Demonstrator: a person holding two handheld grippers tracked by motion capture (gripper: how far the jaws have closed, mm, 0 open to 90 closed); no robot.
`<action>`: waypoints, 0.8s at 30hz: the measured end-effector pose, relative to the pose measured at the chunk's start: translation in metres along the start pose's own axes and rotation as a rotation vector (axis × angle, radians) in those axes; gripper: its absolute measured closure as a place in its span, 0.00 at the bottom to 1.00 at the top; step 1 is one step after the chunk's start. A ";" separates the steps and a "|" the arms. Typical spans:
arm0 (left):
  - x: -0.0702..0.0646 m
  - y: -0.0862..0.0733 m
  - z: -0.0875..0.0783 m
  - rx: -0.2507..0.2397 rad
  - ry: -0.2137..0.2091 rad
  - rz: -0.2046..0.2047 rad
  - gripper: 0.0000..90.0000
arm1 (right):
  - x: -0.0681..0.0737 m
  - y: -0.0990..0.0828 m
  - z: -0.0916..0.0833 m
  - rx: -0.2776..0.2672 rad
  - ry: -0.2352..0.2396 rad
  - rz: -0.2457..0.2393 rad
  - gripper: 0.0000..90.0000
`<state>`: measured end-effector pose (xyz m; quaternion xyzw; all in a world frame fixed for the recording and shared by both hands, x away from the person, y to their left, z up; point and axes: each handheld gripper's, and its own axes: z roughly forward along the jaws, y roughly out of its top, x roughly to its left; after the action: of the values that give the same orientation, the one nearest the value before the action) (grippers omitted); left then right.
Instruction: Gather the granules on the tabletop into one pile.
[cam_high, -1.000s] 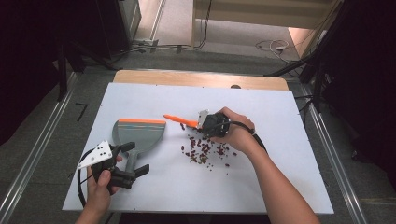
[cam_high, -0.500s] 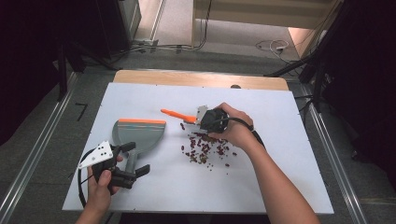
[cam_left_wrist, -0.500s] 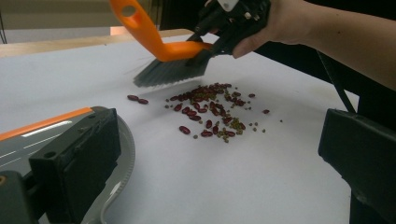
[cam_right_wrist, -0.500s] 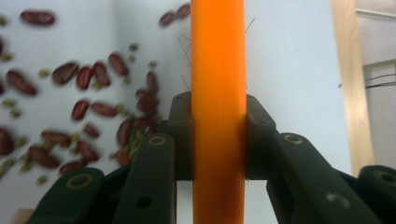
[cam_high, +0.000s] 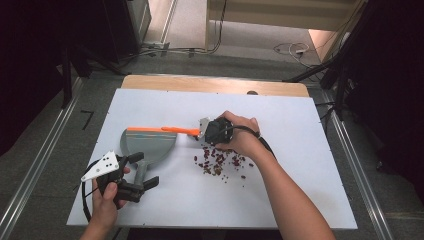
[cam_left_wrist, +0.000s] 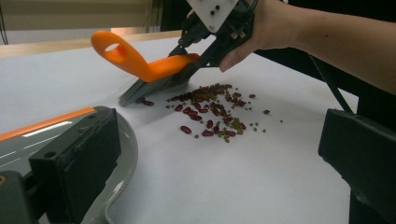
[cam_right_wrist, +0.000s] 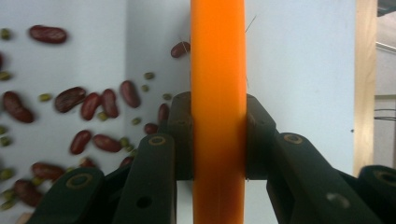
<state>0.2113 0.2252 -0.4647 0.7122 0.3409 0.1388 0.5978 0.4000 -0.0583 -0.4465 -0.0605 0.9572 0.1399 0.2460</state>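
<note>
High view: the right gripper (cam_high: 202, 131) pinches the orange brush (cam_high: 180, 131) by its handle, the long axis running level from the jaws toward the grey dustpan (cam_high: 149, 144). The beans (cam_high: 220, 162) lie just on the near side of that gripper, beside the bristles, and the dustpan sits farther off beyond the brush's free end. The left gripper (cam_high: 142, 172) is spread, straddling the dustpan's near edge without pinching it

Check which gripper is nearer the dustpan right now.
Left. The left gripper has its jaws at the dustpan near edge; the right gripper, clamped on the brush, sits off its right side by the beans.
</note>
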 end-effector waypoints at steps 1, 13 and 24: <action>0.000 0.000 0.000 0.000 0.000 0.000 0.00 | 0.001 -0.002 -0.002 -0.005 0.007 0.002 0.76; -0.001 -0.001 0.003 0.011 0.003 -0.003 0.00 | 0.025 -0.021 -0.020 -0.053 0.052 -0.036 0.76; -0.001 -0.001 0.004 0.013 0.006 -0.002 0.00 | 0.035 -0.028 -0.028 -0.070 0.081 -0.049 0.76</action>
<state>0.2123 0.2216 -0.4666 0.7151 0.3443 0.1382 0.5924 0.3617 -0.0951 -0.4471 -0.0983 0.9591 0.1648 0.2082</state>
